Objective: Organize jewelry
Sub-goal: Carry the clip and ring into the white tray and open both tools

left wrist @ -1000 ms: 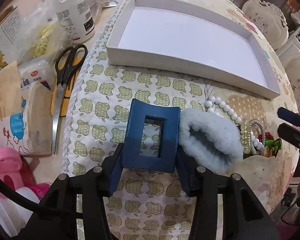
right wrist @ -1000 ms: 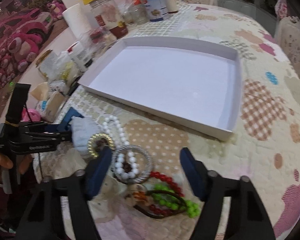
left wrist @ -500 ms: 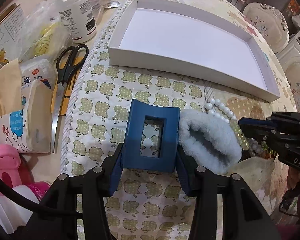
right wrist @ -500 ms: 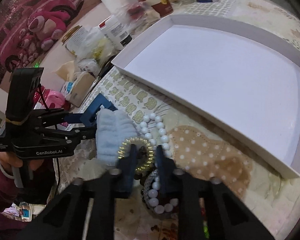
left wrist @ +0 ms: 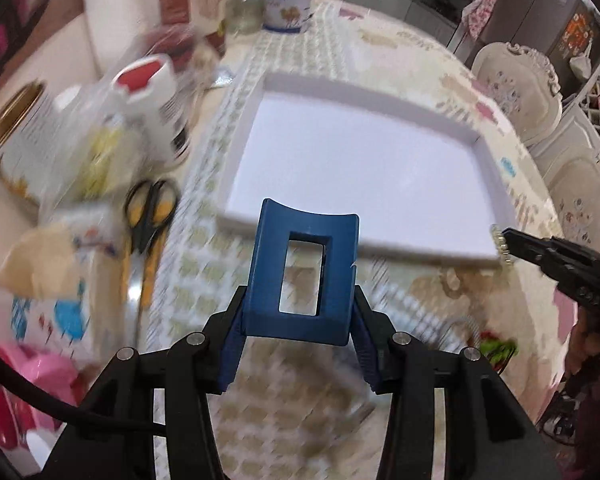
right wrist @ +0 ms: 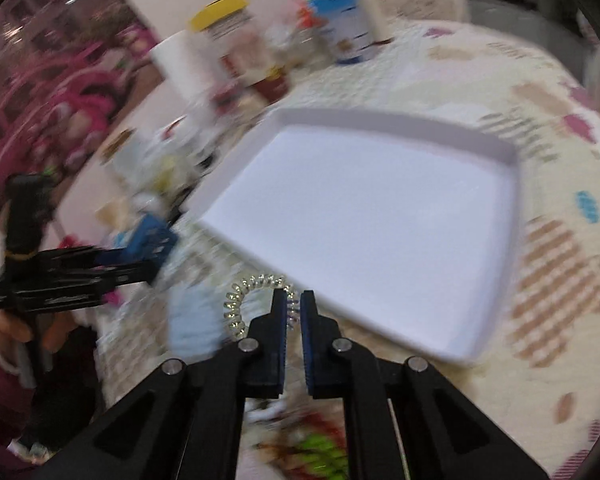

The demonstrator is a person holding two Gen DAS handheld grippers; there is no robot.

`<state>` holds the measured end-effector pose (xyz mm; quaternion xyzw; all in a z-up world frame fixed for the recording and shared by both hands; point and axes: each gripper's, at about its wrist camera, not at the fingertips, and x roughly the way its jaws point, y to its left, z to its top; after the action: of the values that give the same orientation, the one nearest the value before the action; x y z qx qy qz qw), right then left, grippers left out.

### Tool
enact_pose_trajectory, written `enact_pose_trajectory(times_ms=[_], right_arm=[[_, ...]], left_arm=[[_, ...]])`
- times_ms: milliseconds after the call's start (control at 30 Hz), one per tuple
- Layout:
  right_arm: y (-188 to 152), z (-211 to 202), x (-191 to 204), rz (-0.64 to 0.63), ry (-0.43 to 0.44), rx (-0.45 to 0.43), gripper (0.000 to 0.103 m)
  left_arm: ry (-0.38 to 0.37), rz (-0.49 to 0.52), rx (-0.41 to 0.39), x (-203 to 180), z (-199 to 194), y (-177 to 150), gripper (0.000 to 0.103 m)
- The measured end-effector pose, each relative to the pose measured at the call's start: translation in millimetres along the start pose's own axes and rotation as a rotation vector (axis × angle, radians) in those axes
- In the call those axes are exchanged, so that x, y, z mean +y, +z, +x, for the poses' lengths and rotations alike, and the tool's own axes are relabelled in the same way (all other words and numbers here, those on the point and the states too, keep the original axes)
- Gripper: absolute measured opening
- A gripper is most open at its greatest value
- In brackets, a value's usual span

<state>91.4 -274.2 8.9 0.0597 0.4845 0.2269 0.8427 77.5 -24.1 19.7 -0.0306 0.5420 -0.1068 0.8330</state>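
My left gripper [left wrist: 300, 312] is shut on a blue rectangular hair claw clip [left wrist: 304, 268] and holds it above the table, in front of the white tray's near wall [left wrist: 260, 220]. My right gripper [right wrist: 294, 308] is shut on a clear-gold spiral hair tie [right wrist: 240, 300], lifted near the tray's [right wrist: 512, 152] front edge. It also shows in the left wrist view [left wrist: 512, 240] with the tie [left wrist: 500, 246] at its tip. A light blue fluffy scrunchie [right wrist: 192, 324] lies below. Green and red bead jewelry [right wrist: 320, 448] lies near the table's front.
Scissors with yellow inner handles [left wrist: 148, 216] lie left of the tray. Bottles, jars and packets [left wrist: 148, 104] crowd the table's left and back. White chairs [left wrist: 516, 80] stand to the right. The views are motion-blurred.
Both grippers have lifted off the table toward the tray: the left with the blue clip, the right with the spiral hair tie it closed on. The scrunchie stayed down.
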Motion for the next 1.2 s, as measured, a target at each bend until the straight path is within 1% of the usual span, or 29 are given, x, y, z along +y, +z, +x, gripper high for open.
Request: enact_pose_trajectory(times_ms=[67, 133, 233, 333, 433, 567, 667, 733, 767, 800, 900, 1067, 1200], right_arm=[[8, 1, -12, -0.002, -0.062, -0.014, 0.007], [16, 8, -26, 0.005, -0.123, -0.009, 0.007], [24, 20, -42, 0.021, -0.159, 0.001, 0.007], [27, 32, -56, 0.03, -0.172, 0.018, 0.007], [30, 43, -61, 0.014, -0.192, 0.036, 0.007], [27, 47, -67, 0.012, -0.197, 0.047, 0.007], [27, 48, -69, 0.022, -0.199, 0.051, 0.008], [28, 49, -71, 0.031, -0.202, 0.056, 0.013], [28, 48, -71, 0.032, -0.202, 0.058, 0.02], [27, 47, -71, 0.035, -0.2, 0.056, 0.027], [25, 38, -70, 0.052, -0.189, 0.038, 0.037], [18, 16, -65, 0.091, -0.182, -0.003, 0.041], [8, -5, -55, 0.104, -0.179, -0.034, 0.046]], left_arm=[[-0.02, -0.003, -0.004, -11, 9, 16, 0.037], [-0.02, -0.003, -0.001, -21, 19, 28, 0.037], [-0.019, 0.003, 0.021, -37, 44, 47, 0.037], [-0.007, -0.002, 0.045, -46, 63, 57, 0.037], [-0.003, -0.011, 0.072, -51, 79, 62, 0.037], [0.004, -0.008, 0.092, -54, 92, 65, 0.037], [-0.012, -0.015, 0.087, -53, 92, 64, 0.039], [-0.019, -0.024, 0.08, -52, 91, 64, 0.044], [-0.024, -0.029, 0.078, -50, 90, 64, 0.048], [-0.032, -0.034, 0.076, -50, 88, 64, 0.048], [-0.036, -0.032, 0.061, -49, 78, 62, 0.05], [-0.032, -0.019, 0.038, -48, 53, 50, 0.05], [-0.047, -0.033, 0.017, -41, 32, 37, 0.05]])
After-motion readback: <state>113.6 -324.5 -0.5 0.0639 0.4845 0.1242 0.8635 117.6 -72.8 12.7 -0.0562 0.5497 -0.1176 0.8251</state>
